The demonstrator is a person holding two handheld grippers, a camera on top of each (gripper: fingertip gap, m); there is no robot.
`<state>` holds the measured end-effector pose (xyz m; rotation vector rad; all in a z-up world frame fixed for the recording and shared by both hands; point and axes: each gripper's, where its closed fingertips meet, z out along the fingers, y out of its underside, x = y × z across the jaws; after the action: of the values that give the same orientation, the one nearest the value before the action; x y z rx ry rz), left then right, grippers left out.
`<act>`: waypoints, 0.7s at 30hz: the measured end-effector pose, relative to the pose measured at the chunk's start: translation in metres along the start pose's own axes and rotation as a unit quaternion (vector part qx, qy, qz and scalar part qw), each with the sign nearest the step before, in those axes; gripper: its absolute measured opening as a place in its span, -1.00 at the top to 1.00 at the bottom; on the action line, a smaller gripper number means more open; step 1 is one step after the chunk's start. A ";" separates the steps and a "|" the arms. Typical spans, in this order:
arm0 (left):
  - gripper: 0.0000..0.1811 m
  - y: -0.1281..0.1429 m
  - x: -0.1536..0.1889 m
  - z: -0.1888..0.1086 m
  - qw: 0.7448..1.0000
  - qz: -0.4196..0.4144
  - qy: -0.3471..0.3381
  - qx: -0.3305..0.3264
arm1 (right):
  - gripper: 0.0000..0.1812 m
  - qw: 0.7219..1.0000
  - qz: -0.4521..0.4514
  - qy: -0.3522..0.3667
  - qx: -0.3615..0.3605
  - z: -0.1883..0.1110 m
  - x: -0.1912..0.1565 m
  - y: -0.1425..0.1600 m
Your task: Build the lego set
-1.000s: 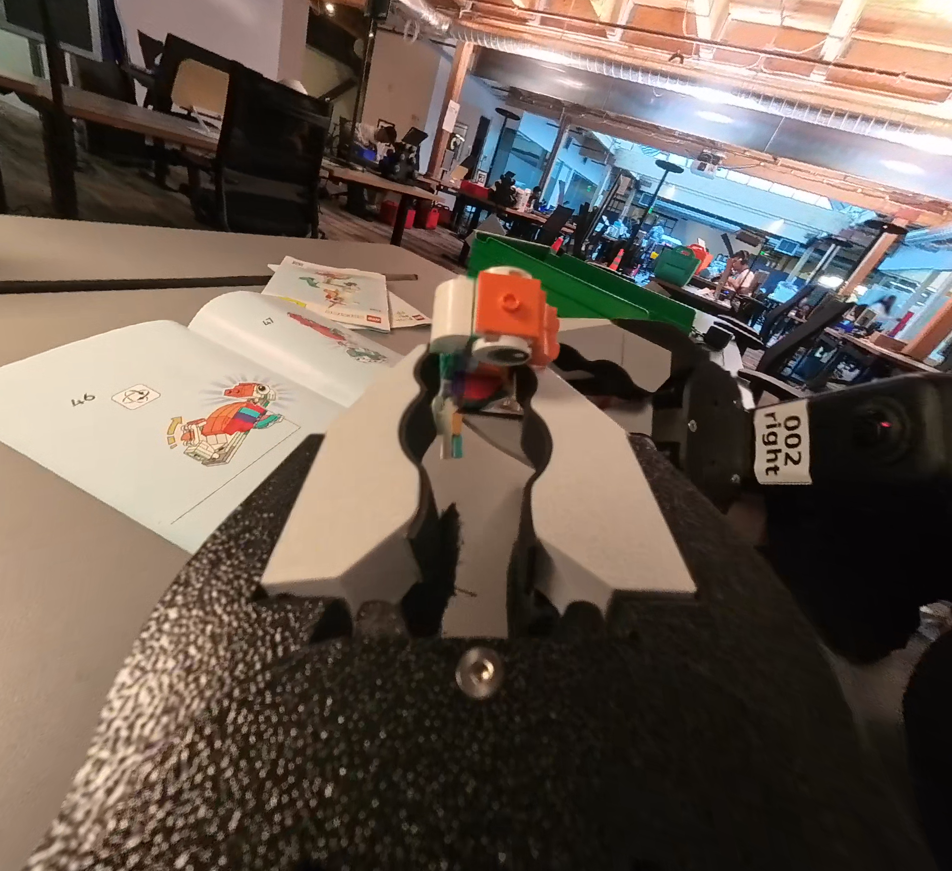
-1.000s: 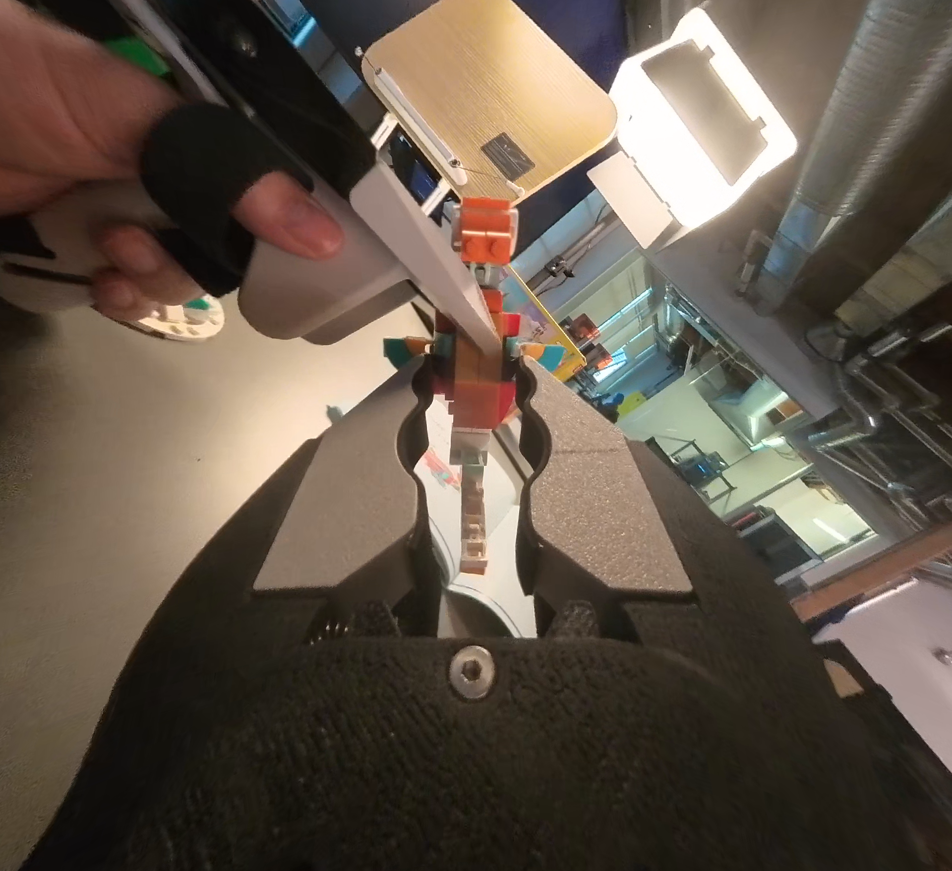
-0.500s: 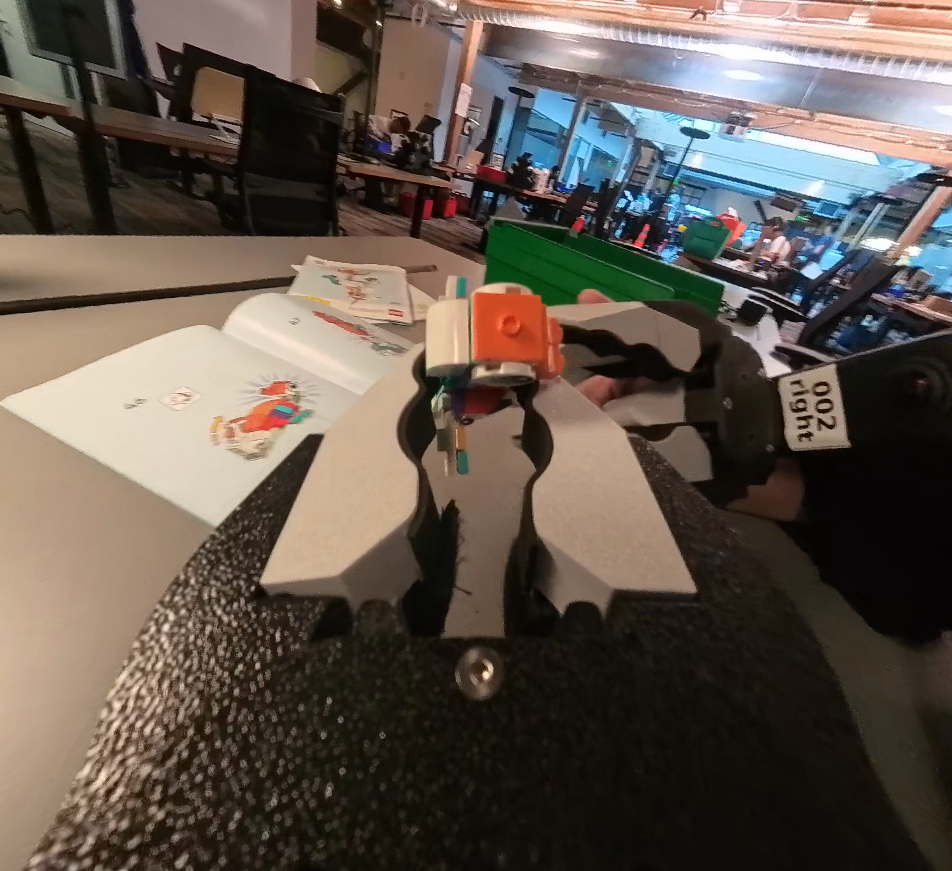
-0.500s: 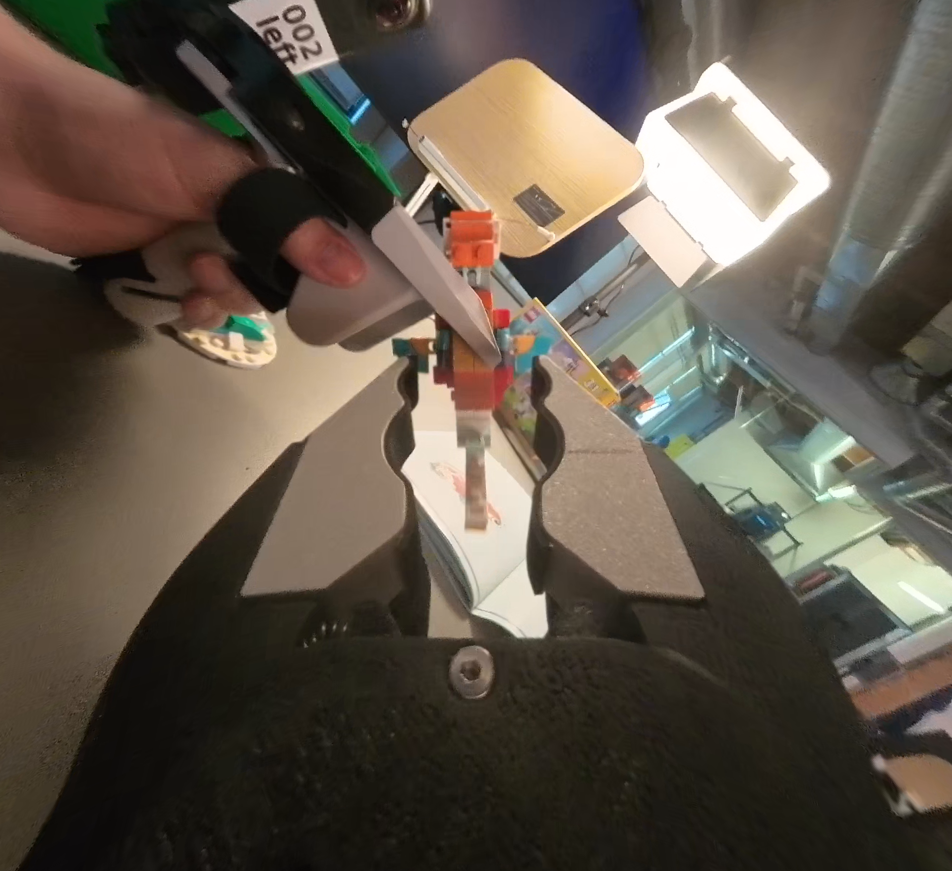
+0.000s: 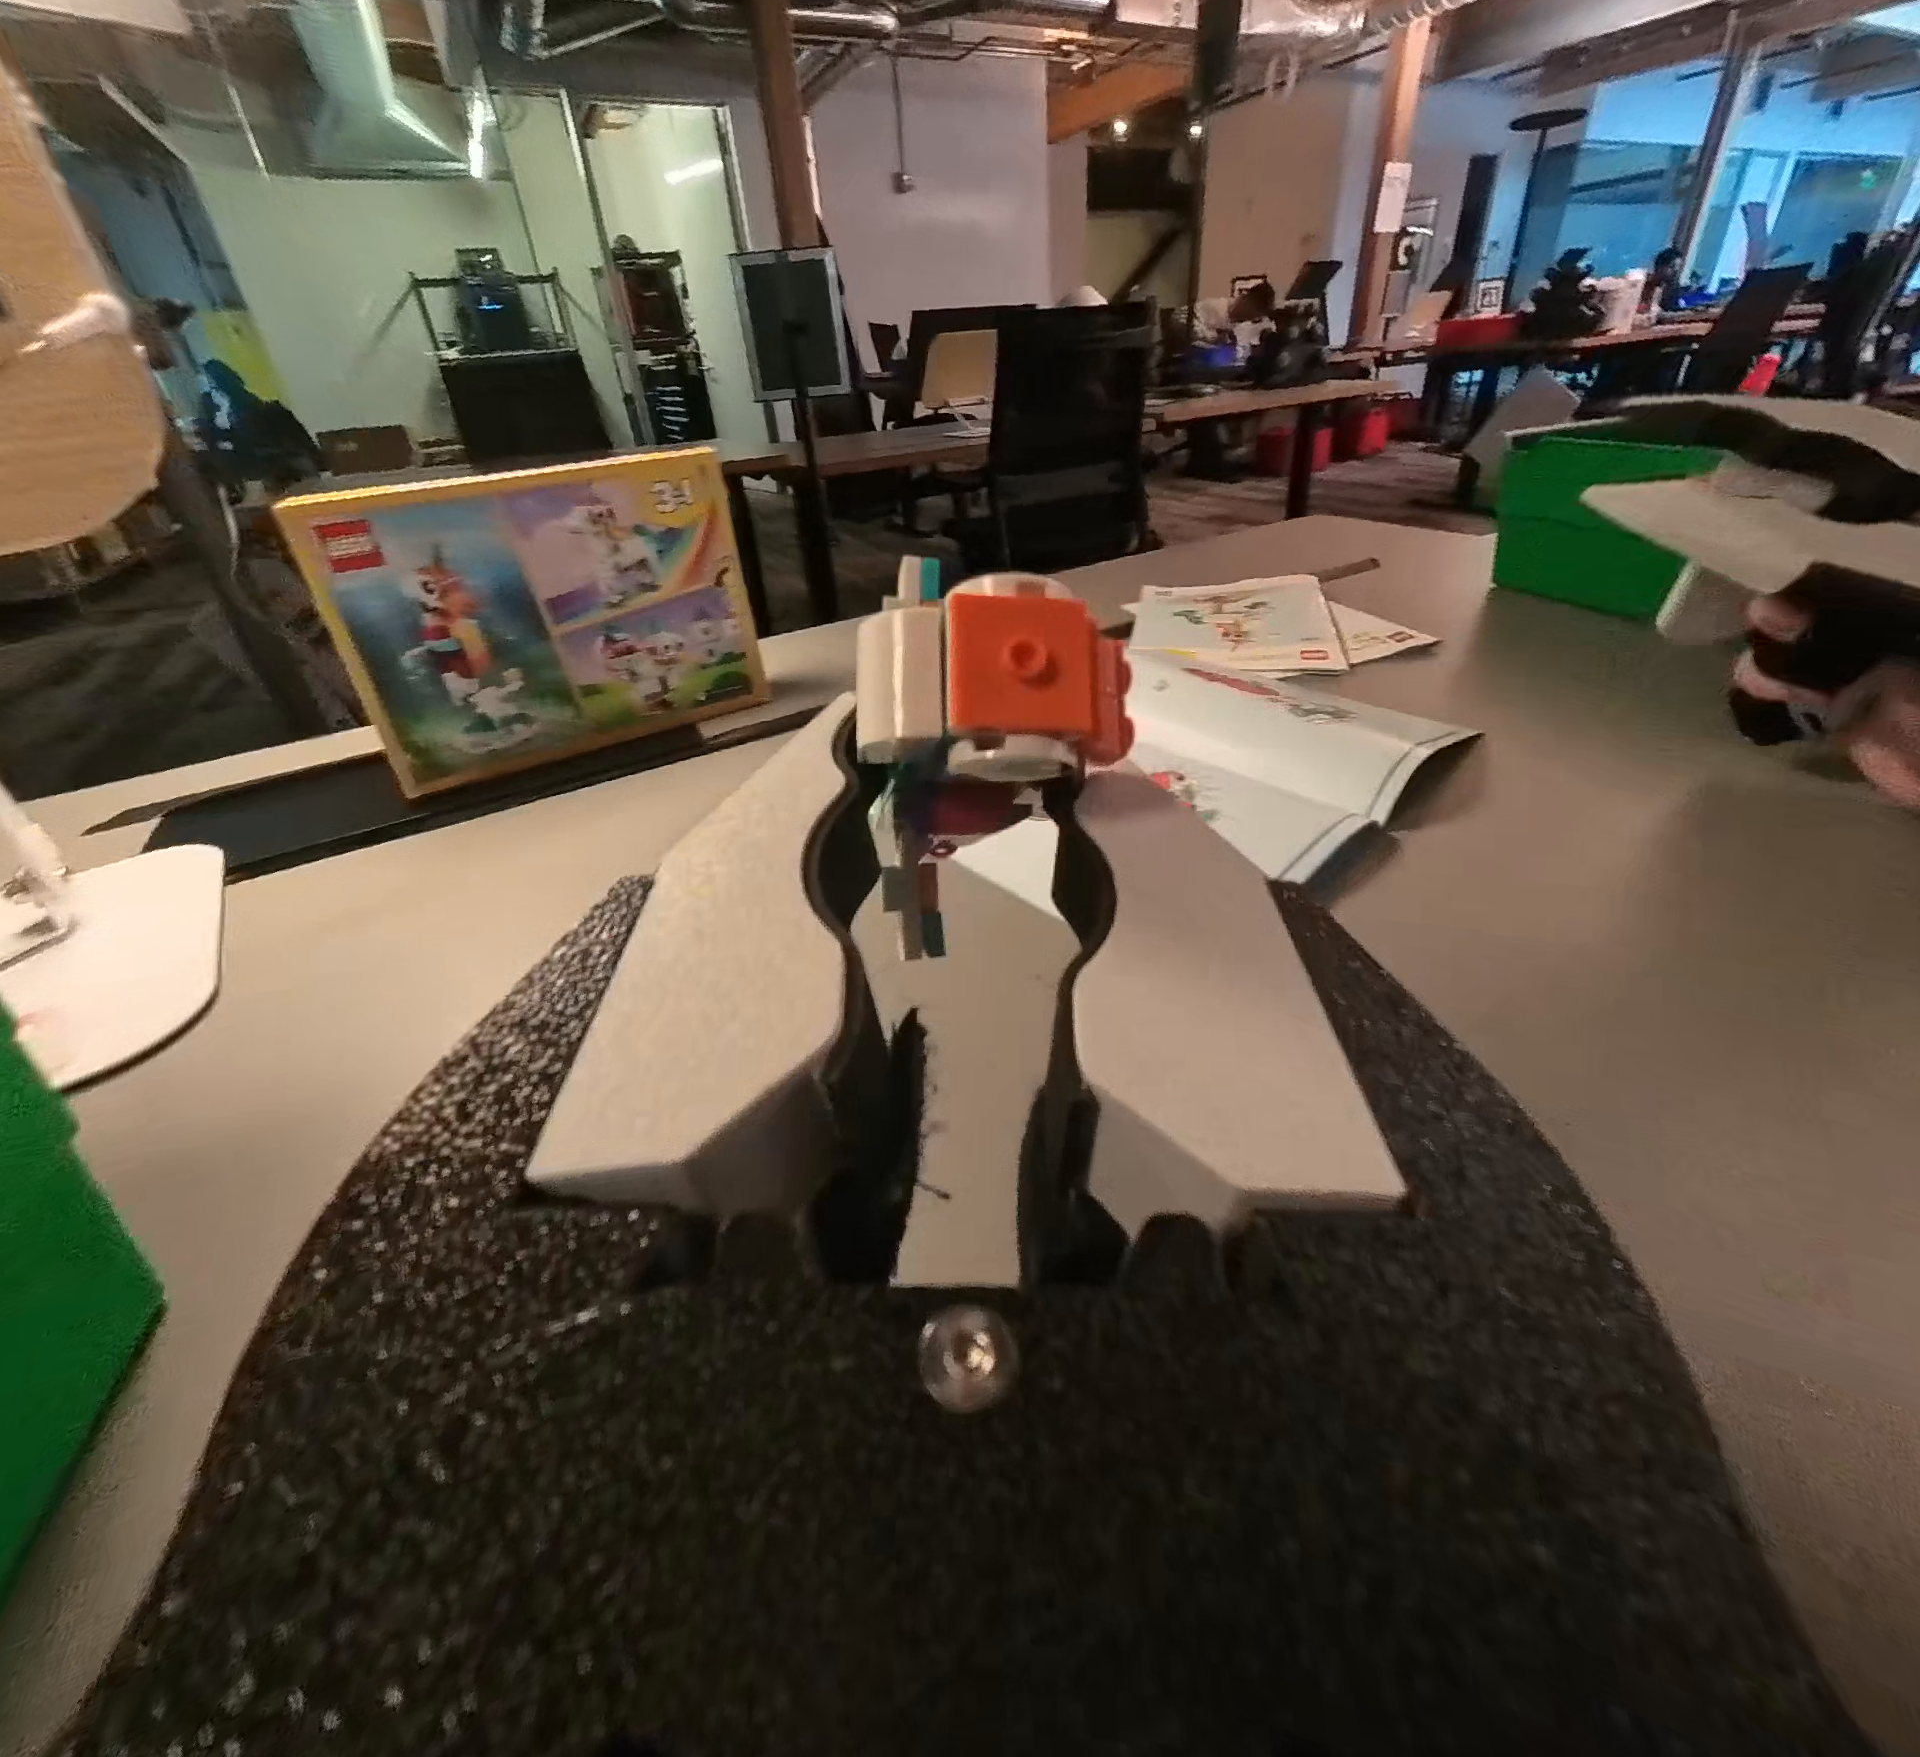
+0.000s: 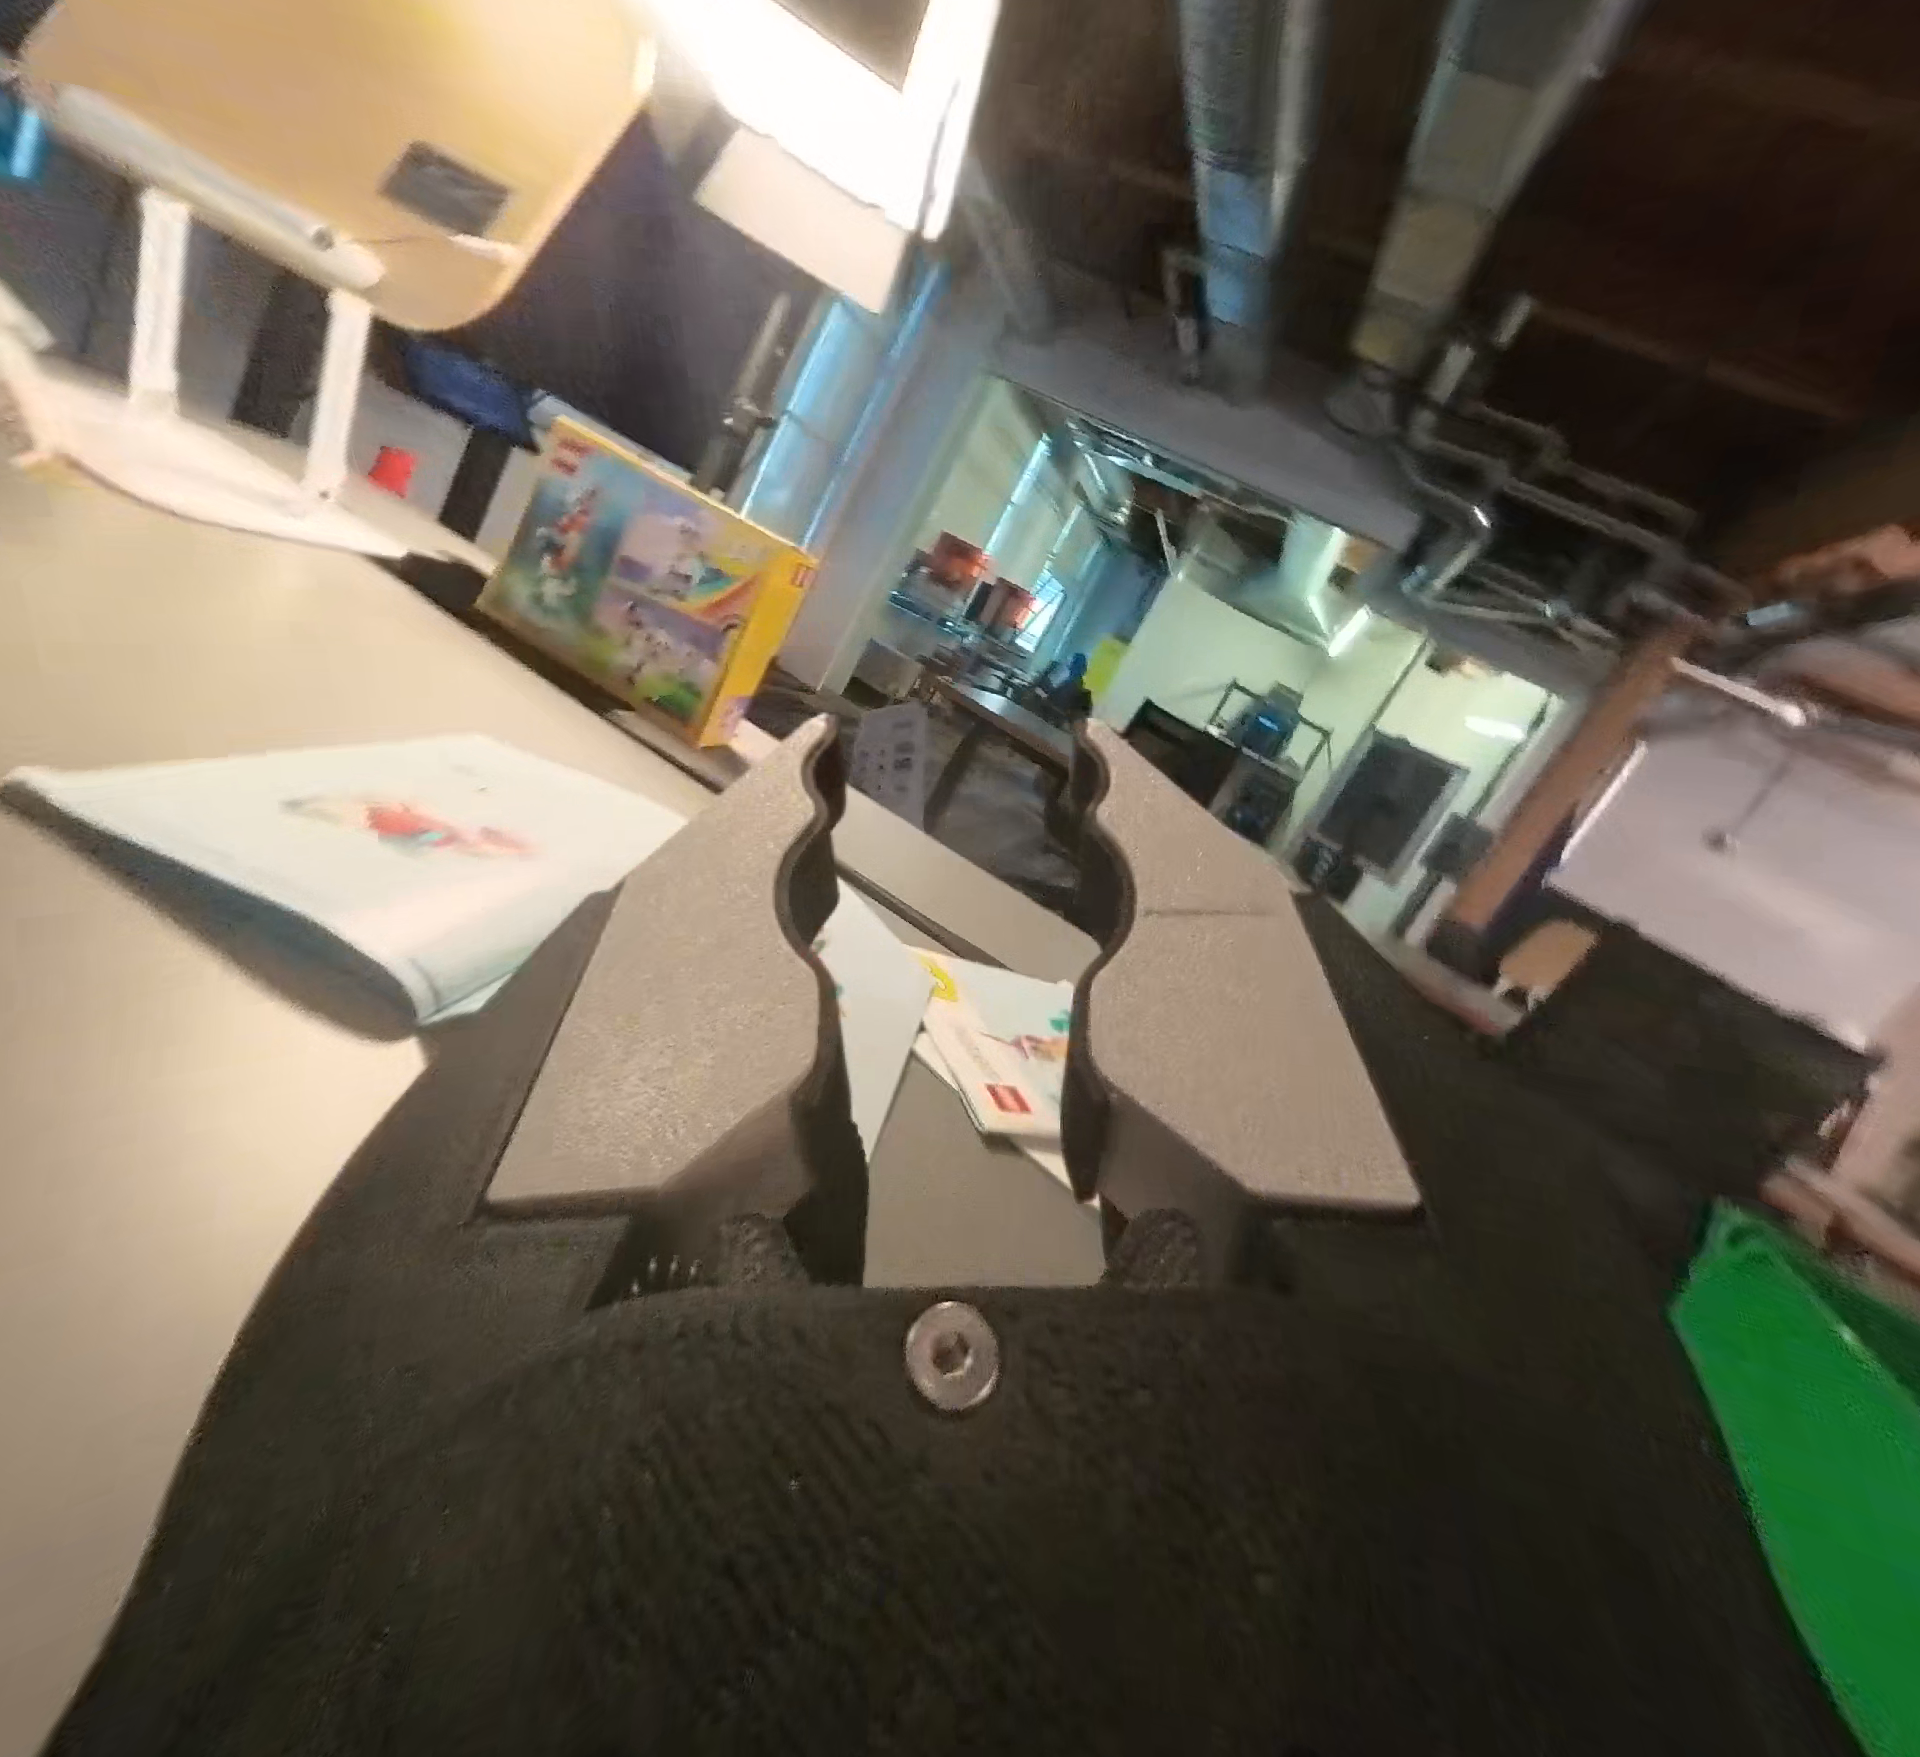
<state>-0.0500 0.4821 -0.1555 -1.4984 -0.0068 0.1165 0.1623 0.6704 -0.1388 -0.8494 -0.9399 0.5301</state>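
My left gripper point(image 5: 956, 751) is shut on a small lego model point(image 5: 997, 689) with an orange block, white parts and a thin tail hanging between the grey fingers. It holds the model above the grey table point(image 5: 1558, 928). My right gripper point(image 6: 956, 751) is open and empty, low over the table. It also shows at the far right of the left wrist view point(image 5: 1605, 455), held by a hand point(image 5: 1849, 720), apart from the model. The open instruction booklet point(image 5: 1278, 762) lies behind the model and shows in the right wrist view point(image 6: 343, 855).
The lego box point(image 5: 520, 627) point(image 6: 644, 616) stands at the table's back edge. Small leaflets point(image 5: 1247, 627) point(image 6: 987, 1053) lie near the booklet. A green bin point(image 5: 1590, 533) point(image 6: 1818, 1395) sits at the right. A white lamp base point(image 5: 104, 959) stands at the left. Tip to tip, the grippers are about 30 cm apart.
My right gripper has let go of the model and drawn away to the right, now open. My left gripper has swung left with the model and now faces the lego box.
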 end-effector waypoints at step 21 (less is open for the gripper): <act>0.70 0.016 0.000 -0.010 0.991 -0.055 0.103 -0.063 | 0.66 0.995 -0.046 -0.083 -0.024 0.000 -0.058 -0.012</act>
<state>-0.0501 0.4735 -0.1720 -1.6266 0.0708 -0.1304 0.1336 0.6214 -0.1571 -0.8099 -1.1422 0.5047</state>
